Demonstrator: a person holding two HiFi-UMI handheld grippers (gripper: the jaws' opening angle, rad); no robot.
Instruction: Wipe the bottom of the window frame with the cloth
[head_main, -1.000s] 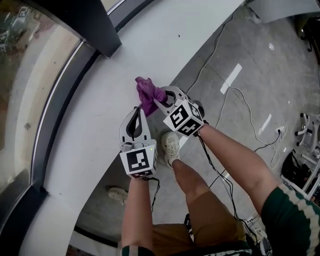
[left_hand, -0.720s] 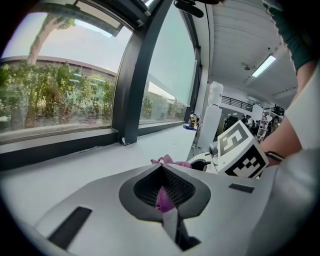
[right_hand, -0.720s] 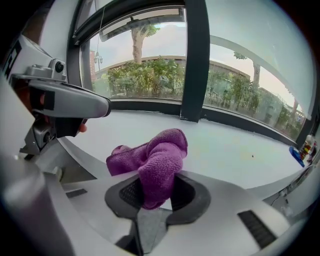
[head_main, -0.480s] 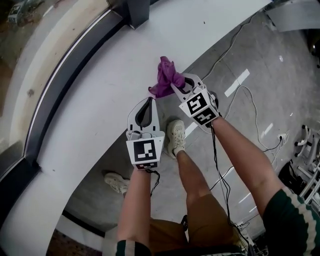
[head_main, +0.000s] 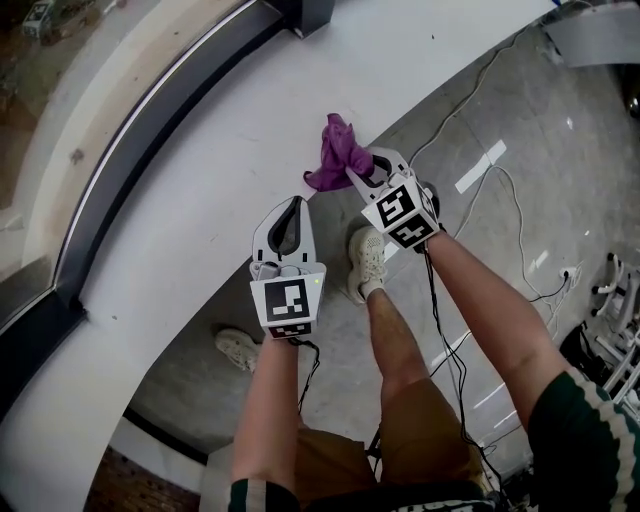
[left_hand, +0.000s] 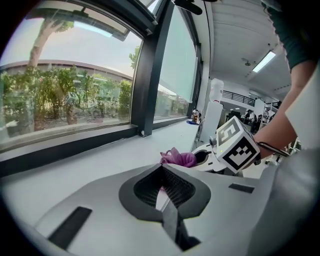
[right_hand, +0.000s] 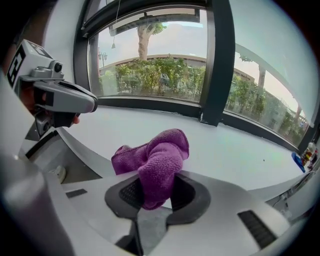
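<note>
A purple cloth (head_main: 335, 155) is bunched in my right gripper (head_main: 356, 172), which is shut on it just above the white sill (head_main: 200, 200), near the sill's inner edge. In the right gripper view the cloth (right_hand: 156, 159) bulges up out of the right gripper (right_hand: 155, 192). The dark bottom of the window frame (head_main: 140, 140) runs along the glass, well to the left of the cloth. My left gripper (head_main: 292, 208) hovers over the sill beside the right one, shut and holding nothing. In its own view the left gripper (left_hand: 162, 192) points toward the cloth (left_hand: 178, 157).
A dark upright window post (head_main: 310, 15) stands on the sill ahead and shows as the post (right_hand: 217, 60). Cables (head_main: 500, 200) trail over the grey floor on the right. The person's shoes (head_main: 368, 262) stand below the sill's curved edge.
Both grippers have shifted slightly along the sill, the cloth still held in the right one. The window post has slid toward the top of the head view.
</note>
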